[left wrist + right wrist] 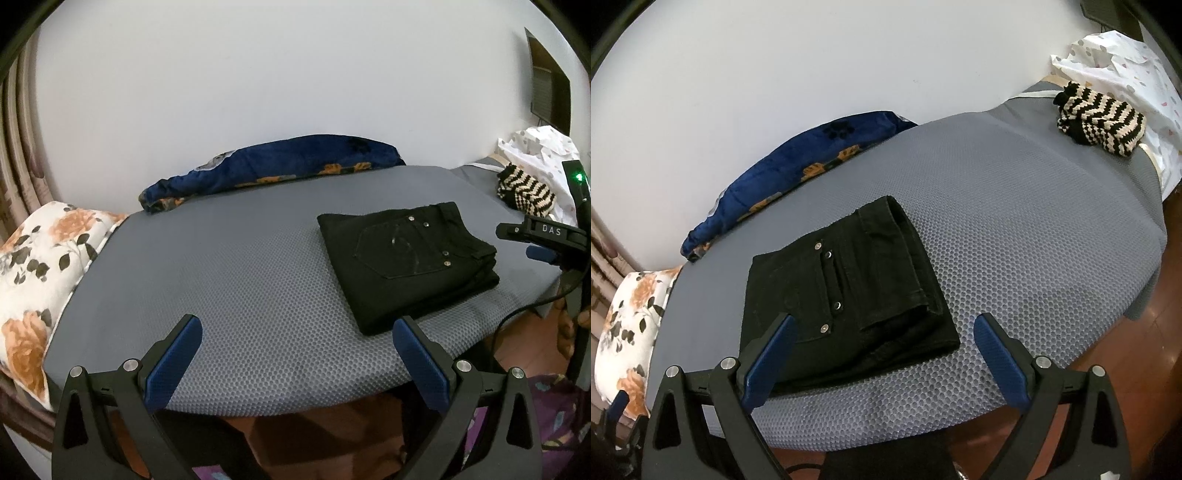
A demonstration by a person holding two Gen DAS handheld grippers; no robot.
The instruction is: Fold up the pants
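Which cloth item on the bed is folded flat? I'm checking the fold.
The black pants, a neat rectangle near the front edge; the blue blanket and striped knit lie bunched.

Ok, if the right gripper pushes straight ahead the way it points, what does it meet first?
Probably the folded black pants: their near edge lies between the open right gripper fingers, on the grey honeycomb-textured mattress. Depth is uncertain; it may pass above them.

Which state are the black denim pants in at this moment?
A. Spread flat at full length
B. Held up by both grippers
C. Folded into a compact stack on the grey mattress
C: the black denim pants lie as a layered rectangle on the grey mattress, back pocket up, and both grippers stand open and empty.
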